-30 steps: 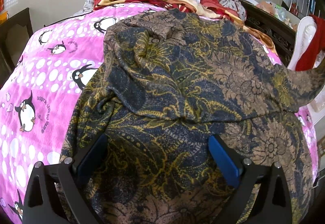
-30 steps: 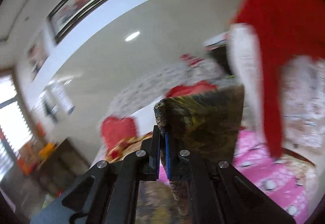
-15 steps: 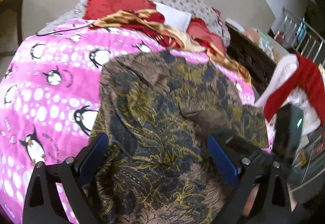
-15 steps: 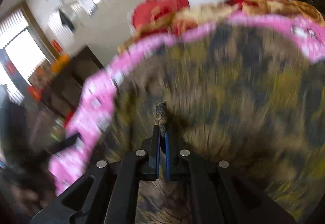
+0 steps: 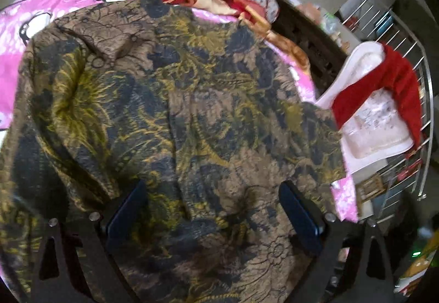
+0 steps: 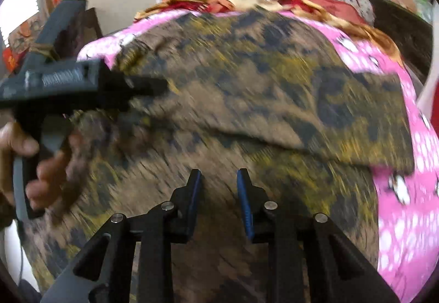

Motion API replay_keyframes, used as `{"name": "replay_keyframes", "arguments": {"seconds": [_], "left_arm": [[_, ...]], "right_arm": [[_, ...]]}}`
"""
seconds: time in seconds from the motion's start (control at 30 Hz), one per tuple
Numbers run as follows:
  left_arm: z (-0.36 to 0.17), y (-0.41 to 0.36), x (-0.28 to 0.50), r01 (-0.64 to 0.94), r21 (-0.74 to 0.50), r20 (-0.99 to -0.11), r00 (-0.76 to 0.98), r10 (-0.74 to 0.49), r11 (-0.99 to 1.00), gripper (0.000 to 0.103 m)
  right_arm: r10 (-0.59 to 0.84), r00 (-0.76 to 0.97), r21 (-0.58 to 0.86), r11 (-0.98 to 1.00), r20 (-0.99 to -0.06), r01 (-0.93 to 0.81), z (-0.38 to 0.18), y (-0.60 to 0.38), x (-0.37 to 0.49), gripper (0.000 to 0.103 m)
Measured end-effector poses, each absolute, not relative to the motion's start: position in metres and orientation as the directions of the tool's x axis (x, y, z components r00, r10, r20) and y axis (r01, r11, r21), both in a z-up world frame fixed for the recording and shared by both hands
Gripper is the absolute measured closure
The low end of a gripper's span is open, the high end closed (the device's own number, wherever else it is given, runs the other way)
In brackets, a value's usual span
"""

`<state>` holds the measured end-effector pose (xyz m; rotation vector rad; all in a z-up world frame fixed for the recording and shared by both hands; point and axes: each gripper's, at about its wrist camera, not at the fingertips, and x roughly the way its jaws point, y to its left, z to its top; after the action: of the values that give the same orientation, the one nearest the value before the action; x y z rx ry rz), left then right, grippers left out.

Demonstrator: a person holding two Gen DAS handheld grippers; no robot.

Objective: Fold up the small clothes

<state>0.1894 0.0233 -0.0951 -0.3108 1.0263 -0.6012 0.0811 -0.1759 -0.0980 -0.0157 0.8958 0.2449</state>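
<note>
One brown, navy and gold patterned cloth garment (image 5: 175,116) lay on the pink penguin-print bedspread (image 6: 397,171), partly folded with more folds seemingly left; left gripper (image 5: 211,209) gaped wide, right gripper (image 6: 218,187), just opening, held nothing.

Motion blur is smearing the patterned shirt (image 6: 247,100) in the right wrist view, and its near hem is running off the bottom edge. The shirt is covering most of the pink blanket (image 5: 16,61). The hand (image 6: 33,165) is getting cropped at the left.
</note>
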Motion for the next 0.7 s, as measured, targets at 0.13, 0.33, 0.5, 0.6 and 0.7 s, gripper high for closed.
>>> {"name": "replay_keyframes", "arguments": {"seconds": [0.13, 0.33, 0.5, 0.6, 0.7], "left_arm": [[-0.088, 0.018, 0.189, 0.358, -0.611, -0.630, 0.321, -0.707, 0.707, 0.009], [-0.099, 0.024, 0.220, 0.260, -0.619, -0.664, 0.331, -0.671, 0.741, 0.024], [-0.098, 0.019, 0.224, 0.251, -0.630, -0.664, 0.318, -0.677, 0.735, 0.032], [-0.096, 0.017, 0.223, 0.232, -0.606, -0.690, 0.322, -0.648, 0.761, 0.086], [-0.090, 0.017, 0.219, 0.196, -0.536, -0.739, 0.362, -0.569, 0.821, 0.098]], "right_arm": [[0.206, 0.628, 0.093, 0.974, -0.750, -0.207, -0.102, -0.181, 0.073, 0.072], [0.215, 0.641, 0.108, 0.973, -0.737, -0.202, -0.104, -0.183, 0.073, 0.072], [0.214, 0.643, 0.114, 0.974, -0.735, -0.193, -0.104, -0.184, 0.073, 0.072], [0.215, 0.644, 0.116, 0.974, -0.735, -0.192, -0.104, -0.184, 0.073, 0.072], [0.217, 0.642, 0.122, 0.974, -0.735, -0.189, -0.105, -0.185, 0.074, 0.072]]}}
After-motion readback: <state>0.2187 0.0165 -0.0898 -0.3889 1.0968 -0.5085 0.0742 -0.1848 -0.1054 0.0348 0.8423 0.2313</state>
